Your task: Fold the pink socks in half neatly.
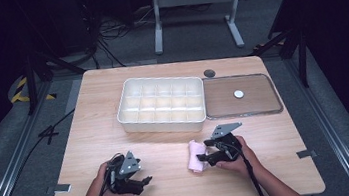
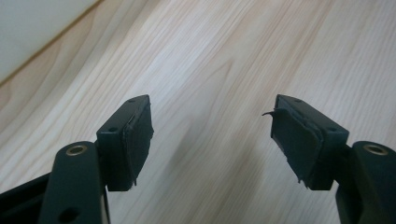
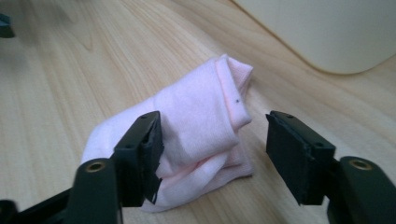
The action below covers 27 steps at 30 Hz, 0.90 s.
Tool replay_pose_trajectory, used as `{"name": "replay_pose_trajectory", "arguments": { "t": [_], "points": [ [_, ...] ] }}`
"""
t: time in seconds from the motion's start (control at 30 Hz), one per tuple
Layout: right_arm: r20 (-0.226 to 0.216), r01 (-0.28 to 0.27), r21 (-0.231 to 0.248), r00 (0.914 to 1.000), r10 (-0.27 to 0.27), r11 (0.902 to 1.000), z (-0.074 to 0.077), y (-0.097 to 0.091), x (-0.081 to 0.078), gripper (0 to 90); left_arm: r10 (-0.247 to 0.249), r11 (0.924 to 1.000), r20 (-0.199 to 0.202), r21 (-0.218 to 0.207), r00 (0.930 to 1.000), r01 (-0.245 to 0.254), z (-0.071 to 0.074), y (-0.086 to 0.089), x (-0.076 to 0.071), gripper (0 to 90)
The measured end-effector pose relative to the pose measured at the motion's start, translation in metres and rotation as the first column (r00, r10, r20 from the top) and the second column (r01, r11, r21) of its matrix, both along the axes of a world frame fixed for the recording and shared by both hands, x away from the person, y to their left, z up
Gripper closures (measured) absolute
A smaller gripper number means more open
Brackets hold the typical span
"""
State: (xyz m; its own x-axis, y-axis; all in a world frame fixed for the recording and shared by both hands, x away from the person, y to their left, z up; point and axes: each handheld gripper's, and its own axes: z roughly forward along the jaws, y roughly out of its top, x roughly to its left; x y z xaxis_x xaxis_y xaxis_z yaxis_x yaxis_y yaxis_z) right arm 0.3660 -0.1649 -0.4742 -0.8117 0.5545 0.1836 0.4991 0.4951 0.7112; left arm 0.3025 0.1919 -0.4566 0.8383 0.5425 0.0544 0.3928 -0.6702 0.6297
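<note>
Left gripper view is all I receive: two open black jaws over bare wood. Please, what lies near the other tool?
Observer: A folded pink cloth lies on the table, between the right tool's open jaws.
Operator: Is it gripped?
Observer: No; there is a clear gap at one jaw.
Operator: What else stands on the table?
Observer: A white divided box behind the cloth, with a flat tray on its right side.

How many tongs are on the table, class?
2: the left tongs near the front edge, open over bare wood; the right tongs open around the pink cloth.
</note>
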Motion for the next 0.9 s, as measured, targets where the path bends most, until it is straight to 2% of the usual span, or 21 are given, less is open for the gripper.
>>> {"name": "replay_pose_trajectory", "arguments": {
  "t": [0.13, 0.27, 0.33, 0.4, 0.47, 0.53, 0.6, 0.7, 0.83, 0.9],
  "points": [
    [-0.058, -0.047, 0.031, 0.9971, 0.049, 0.9984, -0.002, 0.001, 0.001, 49.8, 0.034, 0.9992, -0.022, -0.020, 0.9992, -0.034, -0.006, 0.017, 0.003, 27.5],
    [-0.087, -0.084, 0.027, 0.9924, 0.086, 0.9961, 0.000, 0.005, 0.000, 56.8, 0.063, 0.9974, -0.052, -0.031, 0.9966, -0.065, -0.017, 0.029, 0.008, 24.5],
    [-0.103, -0.091, 0.040, 0.9902, 0.094, 0.9951, -0.001, 0.006, 0.000, 61.1, 0.074, 0.9957, -0.046, -0.053, 0.9962, -0.076, -0.020, 0.033, 0.010, 20.1],
    [-0.110, -0.099, 0.053, 0.9884, 0.105, 0.9936, -0.001, 0.005, 0.001, 65.0, 0.079, 0.9946, -0.031, -0.065, 0.9964, -0.081, -0.021, 0.035, 0.011, 20.4],
    [-0.105, -0.110, 0.059, 0.9877, 0.116, 0.9922, -0.001, 0.005, 0.001, 66.8, 0.081, 0.9932, -0.022, -0.082, 0.9965, -0.083, -0.023, 0.035, 0.012, 19.4],
    [-0.078, -0.122, 0.054, 0.9890, 0.126, 0.9911, -0.001, 0.006, -0.001, 69.1, 0.094, 0.9899, -0.019, -0.105, 0.9954, -0.095, -0.026, 0.036, 0.012, 14.9],
    [-0.071, -0.120, 0.046, 0.9898, 0.123, 0.9917, 0.000, 0.006, -0.002, 70.1, 0.095, 0.9907, -0.015, -0.097, 0.9954, -0.096, -0.026, 0.035, 0.013, 14.7],
    [-0.022, -0.132, 0.022, 0.9910, 0.132, 0.9911, 0.005, 0.008, -0.007, 71.2, 0.100, 0.9899, -0.012, -0.100, 0.9949, -0.101, -0.026, 0.035, 0.013, 14.4],
    [0.003, -0.136, 0.068, 0.9907, 0.136, 0.9884, 0.012, 0.003, -0.009, 71.4, 0.108, 0.9890, -0.017, -0.099, 0.9940, -0.109, -0.026, 0.033, 0.014, 13.0],
    [0.025, -0.130, 0.072, 0.9914, 0.128, 0.9889, 0.017, -0.001, -0.010, 71.3, 0.114, 0.9882, -0.017, -0.101, 0.9933, -0.115, -0.027, 0.033, 0.014, 12.5]
  ]
}}
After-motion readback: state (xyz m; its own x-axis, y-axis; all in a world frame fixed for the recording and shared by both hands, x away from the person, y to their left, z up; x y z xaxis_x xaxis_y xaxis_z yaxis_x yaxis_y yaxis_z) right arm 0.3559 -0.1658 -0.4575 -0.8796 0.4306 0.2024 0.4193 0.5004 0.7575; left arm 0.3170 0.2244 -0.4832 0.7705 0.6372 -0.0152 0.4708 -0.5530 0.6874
